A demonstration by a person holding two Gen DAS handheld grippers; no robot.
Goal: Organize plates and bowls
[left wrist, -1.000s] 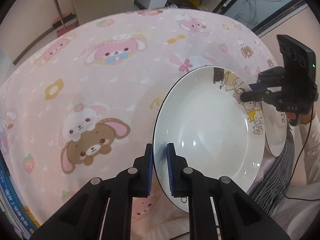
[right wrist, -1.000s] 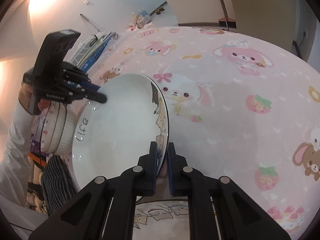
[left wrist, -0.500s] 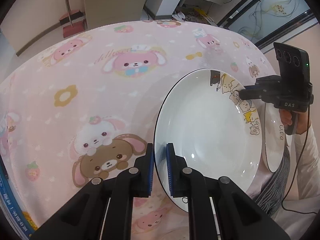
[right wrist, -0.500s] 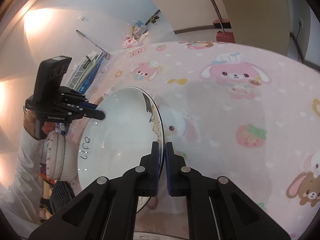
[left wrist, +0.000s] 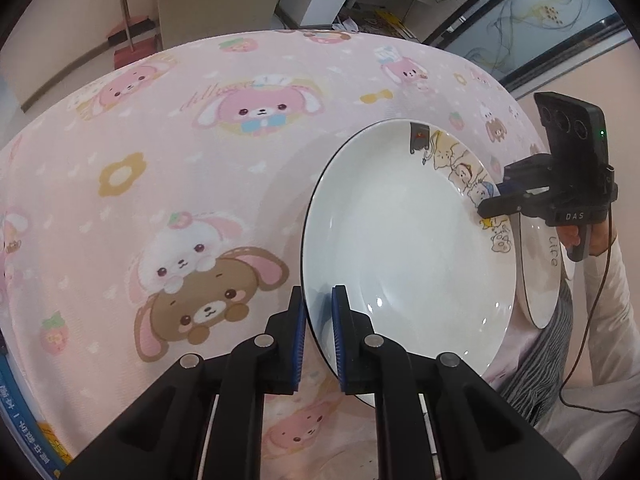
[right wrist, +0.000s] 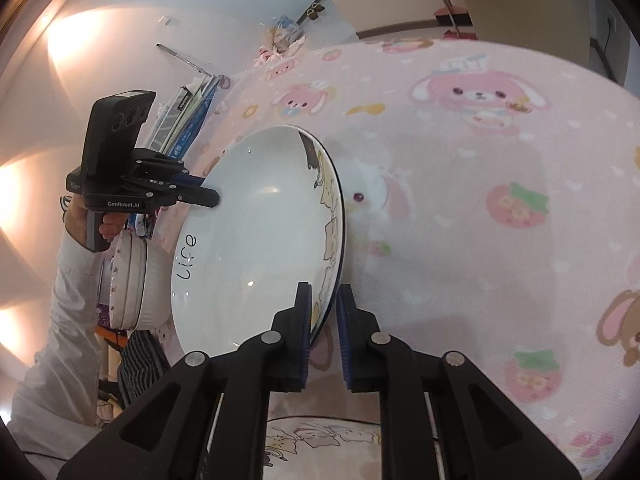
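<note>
A white plate with cartoon animals on its rim [left wrist: 400, 248] [right wrist: 272, 216] hangs tilted on edge above the pink tablecloth [left wrist: 160, 160]. My left gripper [left wrist: 319, 320] [right wrist: 214, 197] is shut on its left rim. At the cartoon side, my right gripper [right wrist: 323, 320] [left wrist: 488, 205] has its jaws opening. The rim is still between them, with a gap at the right pad. A second white plate lettered "Life" [left wrist: 546, 276] [right wrist: 186, 256] stands just behind it, near the person's body.
A white ribbed bowl [right wrist: 132, 280] sits by the left sleeve [right wrist: 68, 320]. Another cartoon plate [right wrist: 320, 440] lies below my right gripper. Books [right wrist: 188, 116] line the table's far left edge. The pink cloth with bunnies and bears stretches away beyond the plates.
My right gripper's jaws have parted slightly around the plate's rim. Both wrist views have tipped a little, and the plate stays held at its left rim.
</note>
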